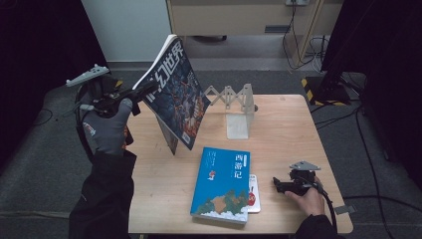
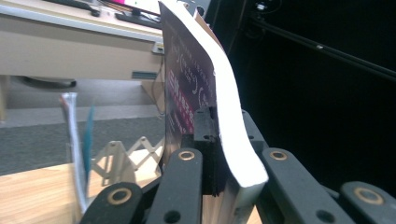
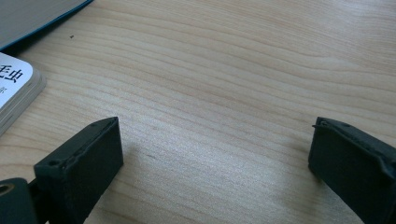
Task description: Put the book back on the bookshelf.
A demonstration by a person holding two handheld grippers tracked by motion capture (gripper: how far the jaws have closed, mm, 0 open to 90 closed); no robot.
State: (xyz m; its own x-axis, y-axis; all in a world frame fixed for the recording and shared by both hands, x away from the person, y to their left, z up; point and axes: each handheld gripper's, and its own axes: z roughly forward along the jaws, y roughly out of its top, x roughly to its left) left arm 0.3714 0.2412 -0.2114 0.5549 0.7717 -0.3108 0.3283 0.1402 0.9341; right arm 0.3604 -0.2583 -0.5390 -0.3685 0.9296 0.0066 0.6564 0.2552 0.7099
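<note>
A magazine with a dark illustrated cover (image 1: pixel 175 94) hangs tilted above the table's left side. My left gripper (image 1: pixel 148 90), in a gloved hand, is shut on its edge. In the left gripper view the black jaws (image 2: pixel 219 154) pinch the magazine (image 2: pixel 191 88), and its white page block curves up between them. A blue book (image 1: pixel 222 183) lies flat near the table's front. My right gripper (image 1: pixel 277 185) rests low on the table to the right of that book. Its jaws (image 3: pixel 215 144) stand wide apart over bare wood with nothing between them.
A small white book (image 1: pixel 254 195) (image 3: pixel 13 86) pokes out from under the blue book's right side. A pale folding book rack (image 1: pixel 233 105) stands at the back middle of the wooden table (image 1: pixel 288 134). A thin upright sheet or book (image 1: pixel 170 140) stands beneath the raised magazine.
</note>
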